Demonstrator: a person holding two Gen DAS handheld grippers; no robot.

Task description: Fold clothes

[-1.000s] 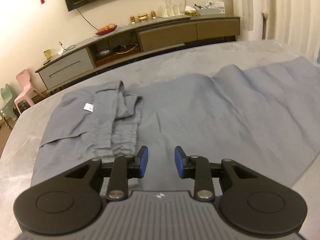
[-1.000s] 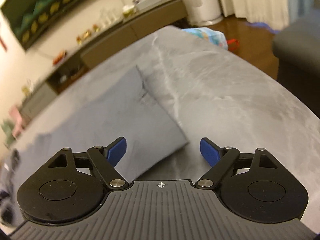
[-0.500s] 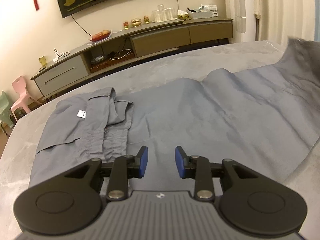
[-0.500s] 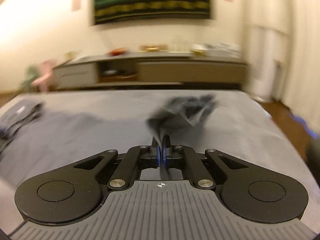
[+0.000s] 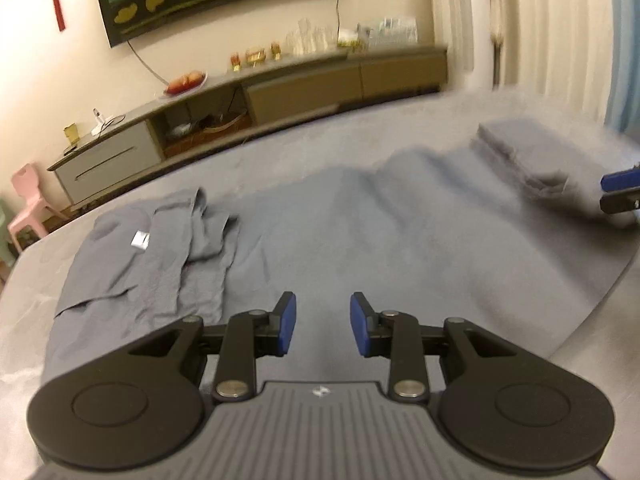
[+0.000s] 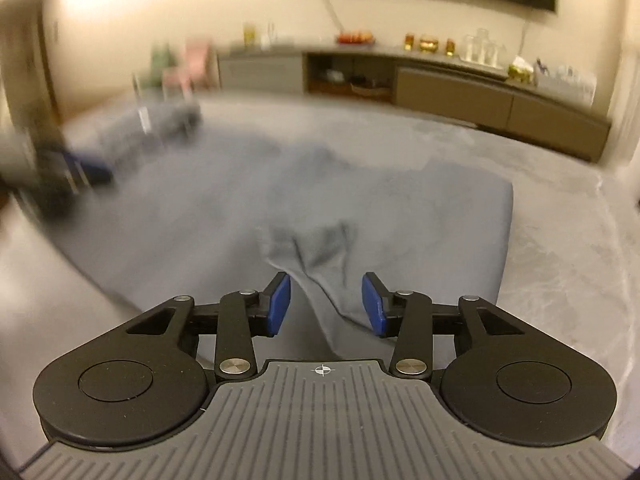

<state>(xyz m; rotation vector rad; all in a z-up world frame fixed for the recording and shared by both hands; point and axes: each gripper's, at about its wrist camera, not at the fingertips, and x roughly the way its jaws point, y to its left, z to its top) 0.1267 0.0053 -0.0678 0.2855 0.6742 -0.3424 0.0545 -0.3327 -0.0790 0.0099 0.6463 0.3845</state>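
A grey garment [image 5: 360, 232] lies spread across the grey table [image 6: 568, 216], covering most of its middle. At one end, on the left of the left wrist view, its top part is bunched into loose creases with a small white label [image 5: 139, 239] showing. At the other end the cloth has been turned back on itself, so that a doubled flap [image 6: 360, 224] lies over the main panel; its edge sits crumpled, not flat.

The right tongs [image 6: 325, 304] have just been opening, and their blue pads now stand apart on either side of a ridge of the flap without pressing it, so the cloth looks released. The left tongs [image 5: 322, 323] hover above the middle of the garment, partly open, with nothing between the pads.

By this showing the work is at an early stage: one end fold appears laid down, though it wants smoothing. The bunched top end is not yet straightened or folded, and the garment is still far from a compact bundle. A long sideboard [image 5: 304, 92] stands against the wall behind the table.
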